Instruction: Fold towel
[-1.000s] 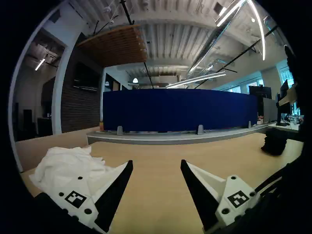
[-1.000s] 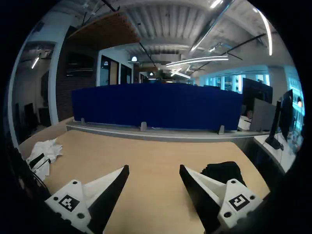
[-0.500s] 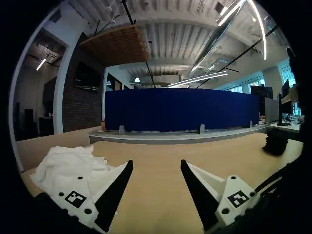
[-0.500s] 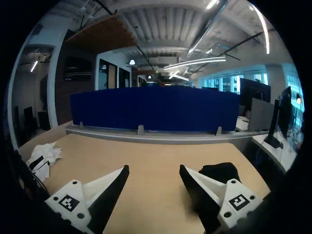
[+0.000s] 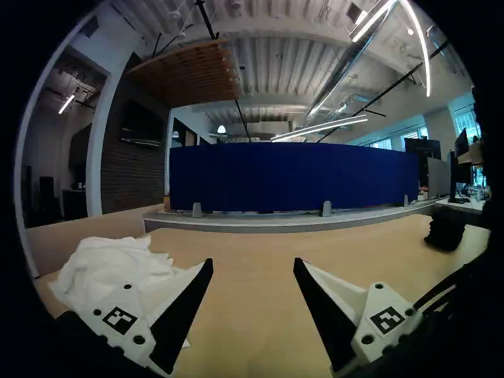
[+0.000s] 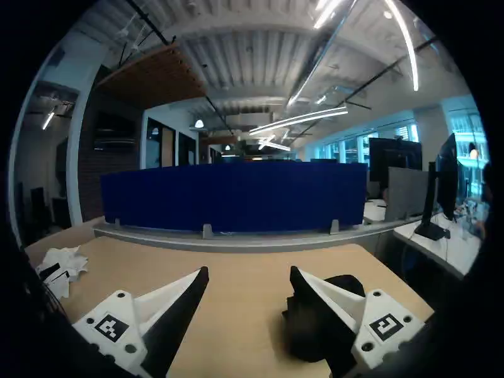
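Note:
A crumpled white towel point(image 5: 110, 271) lies on the wooden table point(image 5: 252, 283) at the left, just behind the left finger of my left gripper point(image 5: 252, 264), which stands open with nothing between its fingers. The same white towel point(image 6: 60, 264) appears far left in the right gripper view, with the other gripper's white finger beside it. A dark folded cloth point(image 6: 315, 315) lies on the table right behind the right finger of my right gripper point(image 6: 249, 272), which is open and holds nothing. That dark cloth point(image 5: 444, 230) also sits at the far right in the left gripper view.
A blue partition point(image 5: 286, 176) on a grey rail point(image 5: 277, 220) runs along the table's far edge. Monitors point(image 6: 441, 183) stand on a neighbouring desk to the right. Bare tabletop lies between the two cloths.
My right gripper has dropped lower and come nearer to the dark cloth, which now looks bigger beside its right finger. The left gripper has barely moved.

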Tool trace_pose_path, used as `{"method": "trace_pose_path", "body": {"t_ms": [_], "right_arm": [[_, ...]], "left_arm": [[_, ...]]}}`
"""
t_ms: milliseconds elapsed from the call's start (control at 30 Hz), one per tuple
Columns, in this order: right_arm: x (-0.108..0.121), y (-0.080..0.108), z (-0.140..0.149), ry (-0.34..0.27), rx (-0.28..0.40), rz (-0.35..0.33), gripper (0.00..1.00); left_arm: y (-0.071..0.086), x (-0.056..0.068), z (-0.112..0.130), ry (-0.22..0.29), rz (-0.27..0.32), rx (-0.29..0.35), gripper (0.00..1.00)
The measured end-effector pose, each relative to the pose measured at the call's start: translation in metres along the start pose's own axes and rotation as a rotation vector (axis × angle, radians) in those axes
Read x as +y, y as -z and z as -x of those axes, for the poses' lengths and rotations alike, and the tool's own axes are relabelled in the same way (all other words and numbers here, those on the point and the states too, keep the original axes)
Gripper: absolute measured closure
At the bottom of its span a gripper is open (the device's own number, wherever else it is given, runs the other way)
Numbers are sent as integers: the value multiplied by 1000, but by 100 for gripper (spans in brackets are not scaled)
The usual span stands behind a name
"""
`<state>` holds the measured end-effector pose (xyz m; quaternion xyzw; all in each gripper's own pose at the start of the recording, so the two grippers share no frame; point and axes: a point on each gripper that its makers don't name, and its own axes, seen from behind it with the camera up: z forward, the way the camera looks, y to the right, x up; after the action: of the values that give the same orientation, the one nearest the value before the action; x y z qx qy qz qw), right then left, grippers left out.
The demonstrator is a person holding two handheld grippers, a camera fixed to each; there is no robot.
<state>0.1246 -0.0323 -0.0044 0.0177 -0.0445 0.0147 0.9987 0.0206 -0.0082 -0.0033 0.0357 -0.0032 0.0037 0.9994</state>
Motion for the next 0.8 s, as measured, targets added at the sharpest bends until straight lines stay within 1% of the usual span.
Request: {"method": "trace_pose_path", "body": {"t_ms": [100,267,400,500,800], "right_arm": [[8,3,7,-26,23,8,0],[18,6,25,-69,38,10,0],[20,7,36,-75,54,5,0],[21,6,51,-74,58,-4,0],[25,1,86,-100,77,-7,0]], "left_arm": [[0,0,0,0,0,0,5],[0,-1,0,0,0,0,5],[-1,-1,-1,0,0,0,5],[-1,-1,0,0,0,0,5],[-1,-1,0,0,0,0,5]]}}
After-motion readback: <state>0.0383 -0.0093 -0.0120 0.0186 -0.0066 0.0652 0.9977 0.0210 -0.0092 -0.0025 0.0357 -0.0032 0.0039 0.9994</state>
